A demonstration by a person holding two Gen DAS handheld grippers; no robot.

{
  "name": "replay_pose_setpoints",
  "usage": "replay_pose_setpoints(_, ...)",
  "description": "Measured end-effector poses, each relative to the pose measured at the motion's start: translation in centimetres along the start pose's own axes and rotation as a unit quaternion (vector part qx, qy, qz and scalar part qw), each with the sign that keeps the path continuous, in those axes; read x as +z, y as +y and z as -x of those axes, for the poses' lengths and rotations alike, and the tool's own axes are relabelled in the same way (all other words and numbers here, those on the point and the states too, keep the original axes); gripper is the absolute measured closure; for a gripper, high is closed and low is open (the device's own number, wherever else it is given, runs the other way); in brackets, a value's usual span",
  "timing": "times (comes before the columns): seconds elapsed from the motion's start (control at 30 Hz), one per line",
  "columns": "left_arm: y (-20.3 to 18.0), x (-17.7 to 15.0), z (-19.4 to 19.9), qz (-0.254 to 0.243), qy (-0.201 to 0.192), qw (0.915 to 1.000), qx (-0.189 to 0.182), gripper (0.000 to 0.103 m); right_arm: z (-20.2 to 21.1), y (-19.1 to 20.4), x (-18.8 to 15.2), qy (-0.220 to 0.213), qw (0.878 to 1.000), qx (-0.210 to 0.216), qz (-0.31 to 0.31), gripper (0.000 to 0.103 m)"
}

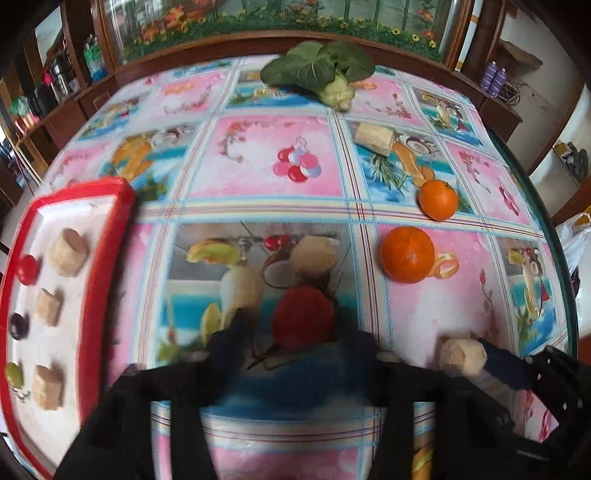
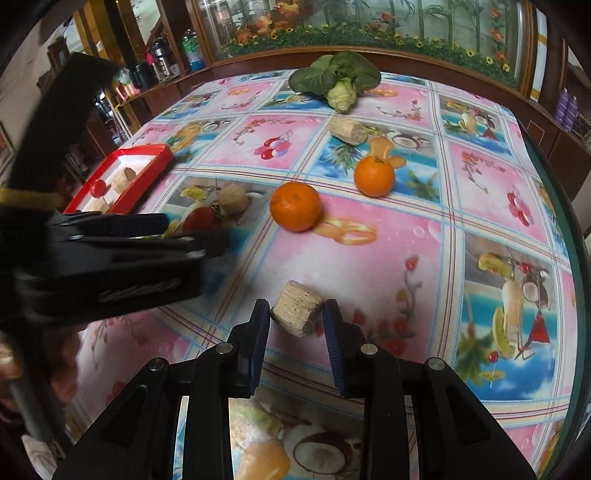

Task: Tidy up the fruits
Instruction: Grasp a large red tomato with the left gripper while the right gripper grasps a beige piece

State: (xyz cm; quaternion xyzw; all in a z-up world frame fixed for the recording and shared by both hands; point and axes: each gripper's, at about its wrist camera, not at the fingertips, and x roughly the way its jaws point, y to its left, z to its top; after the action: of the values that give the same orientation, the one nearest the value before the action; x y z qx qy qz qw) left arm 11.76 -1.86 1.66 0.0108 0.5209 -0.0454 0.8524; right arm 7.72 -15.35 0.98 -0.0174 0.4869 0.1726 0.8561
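A red tomato point(image 1: 303, 316) lies on the patterned tablecloth between the blurred fingers of my left gripper point(image 1: 295, 343), which is open around it; the tomato also shows in the right wrist view point(image 2: 201, 218). A beige cut chunk point(image 1: 314, 254) sits just beyond it. My right gripper point(image 2: 296, 314) is open with a beige chunk point(image 2: 297, 312) between its fingertips; that chunk also shows in the left wrist view point(image 1: 461, 355). Two oranges point(image 1: 407, 254) point(image 1: 438, 199) lie to the right. A red tray point(image 1: 110, 236) at left holds beige chunks, a small tomato point(image 1: 27, 268) and grapes.
A leafy green vegetable point(image 1: 325, 70) lies at the far edge of the table. Another beige piece point(image 1: 373, 137) lies beyond the oranges. A wooden cabinet with a glass front point(image 1: 280, 22) stands behind the table. The table's right edge point(image 1: 565, 258) is near.
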Motion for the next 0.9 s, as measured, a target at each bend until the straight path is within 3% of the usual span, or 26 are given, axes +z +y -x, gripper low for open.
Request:
replay_pose_setpoints(0.03,-0.1,0.0,0.1,-0.004,-0.004,1.0000,-0.004,0.069,0.1,-0.1,0.0,0.000,1.000,0.002,-0.003,0.074)
replay_pose_setpoints(0.43,1.7,-4.2,3.9,0.007,0.004,0.9979,-0.064,0.069,2.0,0.1,-0.9,-0.015,1.000,-0.007,-0.006,0.074)
replay_pose_setpoints(0.67,2.1,-8.3,5.9,0.006,0.009,0.9976,-0.068,0.069,3.1,0.8,-3.1,-0.007,1.000,-0.024,0.004,0.074)
replay_pose_setpoints(0.9,2.8,-9.7,7.3,0.019,0.003,0.9969,-0.076,0.069,4.0,1.9,-4.1,-0.005,0.999,-0.034,0.000,0.074)
